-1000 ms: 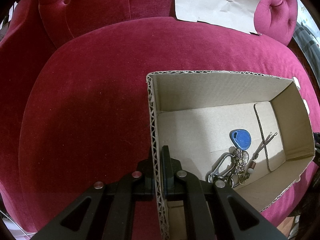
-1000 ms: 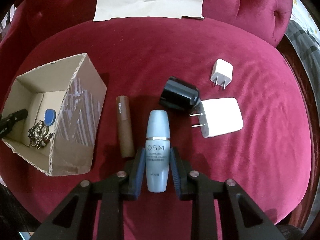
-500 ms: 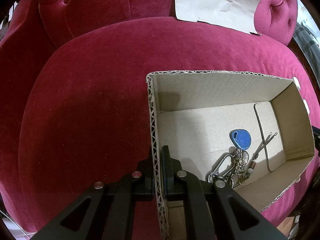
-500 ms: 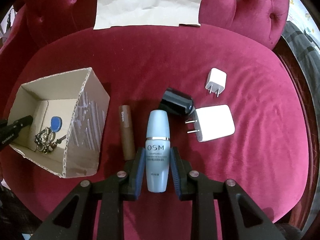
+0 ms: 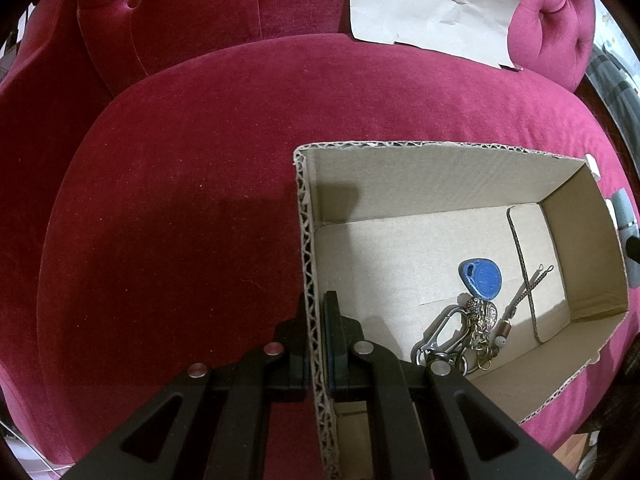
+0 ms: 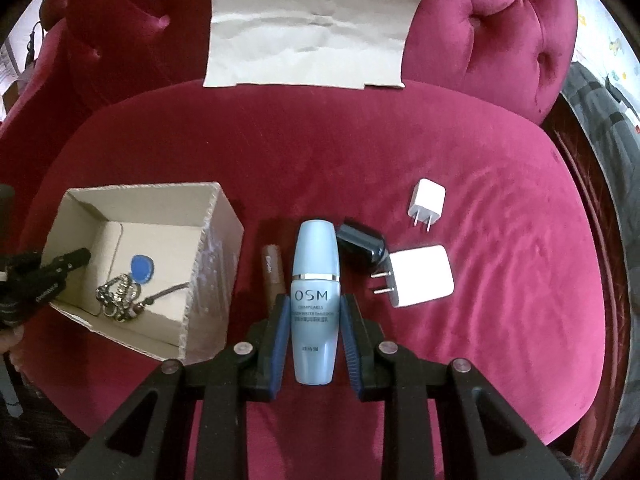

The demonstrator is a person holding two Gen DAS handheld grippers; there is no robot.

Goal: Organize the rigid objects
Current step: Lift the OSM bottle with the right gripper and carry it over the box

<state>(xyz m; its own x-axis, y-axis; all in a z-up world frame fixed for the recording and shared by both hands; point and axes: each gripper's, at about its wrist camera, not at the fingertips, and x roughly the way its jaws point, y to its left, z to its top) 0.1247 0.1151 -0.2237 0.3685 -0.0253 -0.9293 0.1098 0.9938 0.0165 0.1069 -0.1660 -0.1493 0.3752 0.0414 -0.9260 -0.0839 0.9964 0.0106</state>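
An open cardboard box (image 5: 420,184) sits on the red velvet seat; it also shows in the right wrist view (image 6: 208,240). Inside lie a blue key fob (image 5: 482,278) and a bunch of metal keyrings (image 5: 460,336). My left gripper (image 5: 316,320) is shut on the box's left wall. My right gripper (image 6: 314,312) is shut on a pale blue OSM bottle (image 6: 316,292), held above the seat. Below it lie a brown tube (image 6: 272,276), a black cap (image 6: 362,242), a large white charger (image 6: 420,276) and a small white charger (image 6: 426,202).
A sheet of brown paper (image 6: 312,28) leans on the tufted chair back (image 6: 500,32). The seat's rounded edge drops off at the right and front. Bare cushion (image 5: 180,200) lies left of the box.
My right gripper has lifted the blue bottle up and back from the seat; the objects below look smaller. The left gripper and box have not moved.
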